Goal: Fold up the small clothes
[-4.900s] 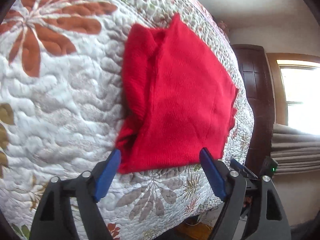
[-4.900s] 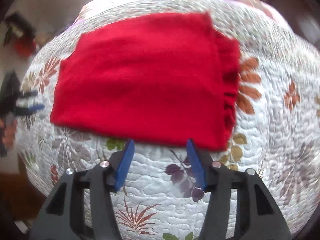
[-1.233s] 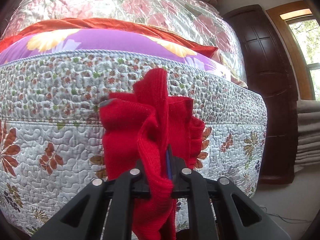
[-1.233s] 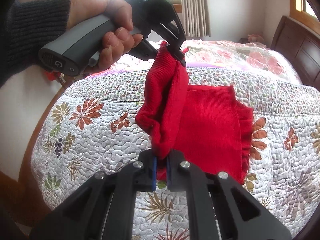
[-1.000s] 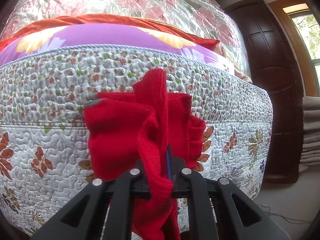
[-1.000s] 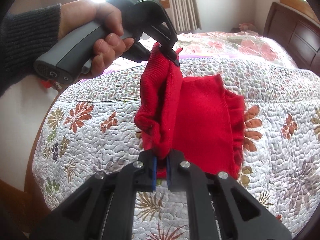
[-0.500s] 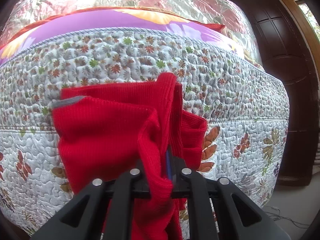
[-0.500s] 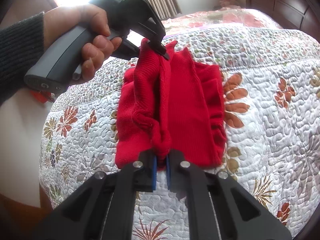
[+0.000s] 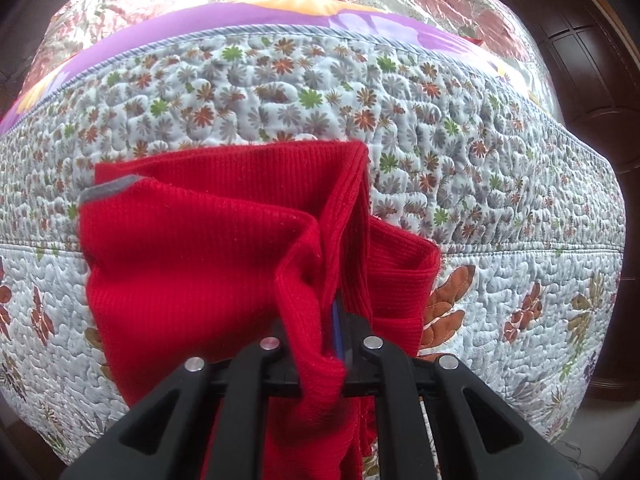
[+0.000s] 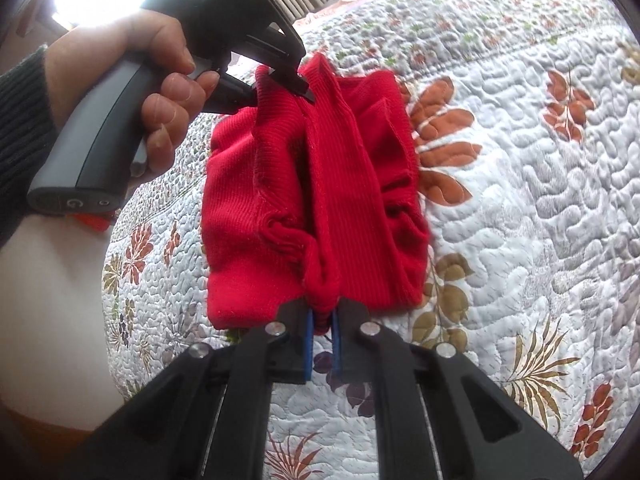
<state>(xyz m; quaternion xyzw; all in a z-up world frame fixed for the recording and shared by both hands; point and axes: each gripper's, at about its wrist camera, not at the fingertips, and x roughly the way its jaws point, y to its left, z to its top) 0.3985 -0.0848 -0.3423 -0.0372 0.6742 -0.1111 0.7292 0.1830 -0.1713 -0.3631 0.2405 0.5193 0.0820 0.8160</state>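
Garment: a red knit garment [image 10: 320, 184] lies mostly on the quilted bedspread [image 10: 520, 160], with one raised ridge of cloth running between the two tools.
Right hand-held gripper [image 10: 320, 334]: its blue-padded fingers are pressed together on the near end of that ridge, straight ahead of its tips and low over the bed.
Left hand-held gripper [image 10: 302, 90]: in the right wrist view it bites the far end of the same ridge, gripped by a hand [image 10: 160, 80] in a dark sleeve; in its own view the fingers are closed with red cloth bunched between them [image 9: 338, 336].
Long axis: the pinched ridge runs directly away from the right tool toward the left one, so the fold line is in line with the right tool's fingers.
Lie of the cloth: from the right tool, a flat smooth panel spreads to the left of the ridge and a rumpled, gathered layer sits to the right of it.
Nearer hand: each tool holds its own end, so neither has to reach; the ridge looks slack rather than taut.
Likely step: carrying the lifted edge across to lay one half over the other, judging by the doubled layers.
Risk: the slack middle may sag and crease as it comes down.
Beyond: purple and floral bedding [image 9: 280, 12] lies past the garment.
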